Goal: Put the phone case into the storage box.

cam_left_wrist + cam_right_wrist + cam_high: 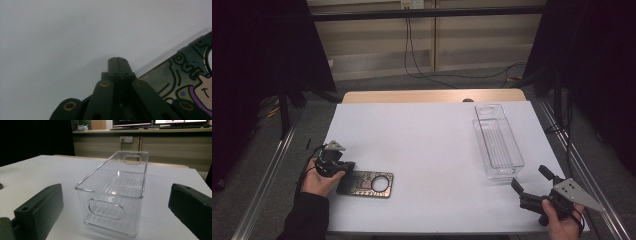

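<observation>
We are holding the left hand-held gripper (343, 166) with jaws pressed together, empty, at the nine o'clock edge of the flat printed case (366, 184) lying on the desk (412, 140). The right hand-held gripper (532, 186), jaws spread wide, is facing the clear bin (498, 141) toward twelve o'clock. We are risking shoving the thin case, or tipping the light bin.

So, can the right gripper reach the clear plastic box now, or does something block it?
Probably yes. The right gripper is open and faces the near end of the clear box, with just bare white table between them.
</observation>
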Available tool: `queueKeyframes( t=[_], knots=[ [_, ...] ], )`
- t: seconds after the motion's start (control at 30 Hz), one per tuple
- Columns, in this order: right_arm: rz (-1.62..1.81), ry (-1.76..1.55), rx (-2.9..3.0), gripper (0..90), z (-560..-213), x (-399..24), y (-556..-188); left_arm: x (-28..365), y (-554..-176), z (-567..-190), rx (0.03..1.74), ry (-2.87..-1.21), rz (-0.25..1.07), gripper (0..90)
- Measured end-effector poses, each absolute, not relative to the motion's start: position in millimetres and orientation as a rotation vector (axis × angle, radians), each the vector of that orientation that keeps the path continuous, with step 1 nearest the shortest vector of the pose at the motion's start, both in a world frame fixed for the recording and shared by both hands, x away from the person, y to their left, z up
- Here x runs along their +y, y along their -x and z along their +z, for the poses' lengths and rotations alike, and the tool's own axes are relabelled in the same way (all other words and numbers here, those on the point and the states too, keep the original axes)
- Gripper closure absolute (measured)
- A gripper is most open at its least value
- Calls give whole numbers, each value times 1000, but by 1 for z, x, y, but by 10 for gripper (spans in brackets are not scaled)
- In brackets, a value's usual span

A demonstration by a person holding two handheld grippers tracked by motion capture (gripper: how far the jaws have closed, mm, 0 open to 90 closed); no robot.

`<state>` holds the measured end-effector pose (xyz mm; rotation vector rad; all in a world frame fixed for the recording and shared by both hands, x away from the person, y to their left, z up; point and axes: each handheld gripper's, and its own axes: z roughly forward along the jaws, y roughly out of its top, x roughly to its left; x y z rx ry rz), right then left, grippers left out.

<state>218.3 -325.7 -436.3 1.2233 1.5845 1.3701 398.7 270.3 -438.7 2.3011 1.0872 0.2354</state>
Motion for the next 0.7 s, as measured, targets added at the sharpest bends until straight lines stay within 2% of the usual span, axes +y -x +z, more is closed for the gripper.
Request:
queueKeyframes(
  t=[0.13, 0.7],
  knots=[
    [1369, -1225, 1583, 0, -436, -326, -219, 275, -394, -439, 1085, -2282, 206, 900],
    [1368, -1226, 1582, 0, -437, -324, -219, 269, -370, -438, 1044, -2314, 259, 900]
  ],
)
